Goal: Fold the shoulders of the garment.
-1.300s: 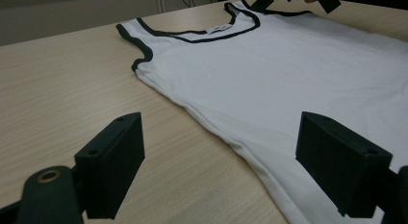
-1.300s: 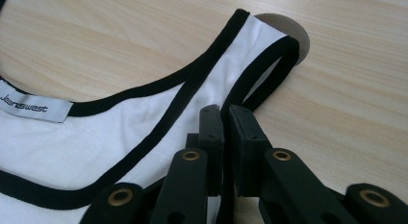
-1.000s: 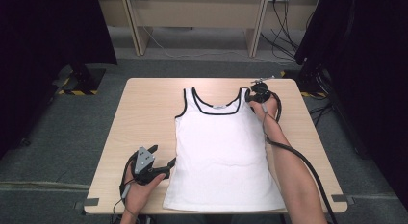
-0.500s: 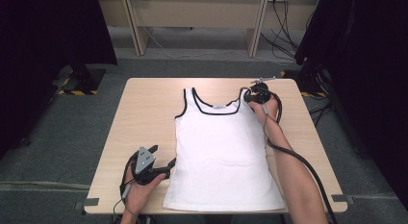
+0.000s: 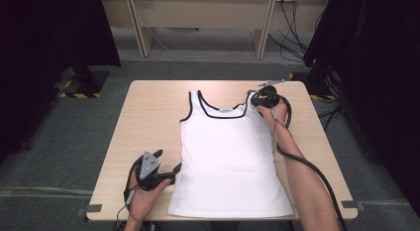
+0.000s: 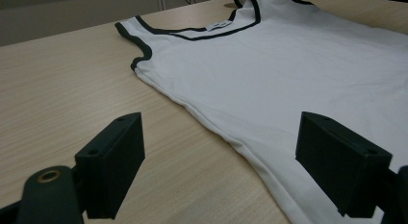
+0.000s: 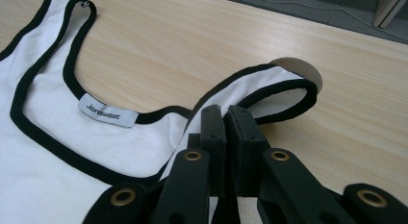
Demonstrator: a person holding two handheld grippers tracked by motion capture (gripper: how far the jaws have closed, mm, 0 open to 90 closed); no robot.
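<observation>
Not much has changed over the last second, honestly. The tank top [image 5: 230,156] lies flat on the table [image 5: 148,117] exactly where it was, and both hands sit in pretty much the same spots as before.

The right gripper [image 7: 223,120] is the one doing something: its jaws are pinched tight together on the strap [image 7: 269,87] of the top, right where the black trim starts just ahead of its fingertips. The strap loop curls up a little beyond the jaws, so I'd say the fabric is caught, not just touched. The neckline with its little label [image 7: 107,111] sits off to the left of that gripper.

The left gripper [image 6: 221,156] is spread wide with nothing between its jaws. The side edge of the top runs across right in front of it, passing between the two pads [image 6: 118,161] but lower down on the table, so no contact there. In the high view it hovers just beside the lower hem corner.

My read: the grab on the strap is settled and the hold is steady, so the next thing is probably the left one closing on that hem edge to start a fold.
</observation>
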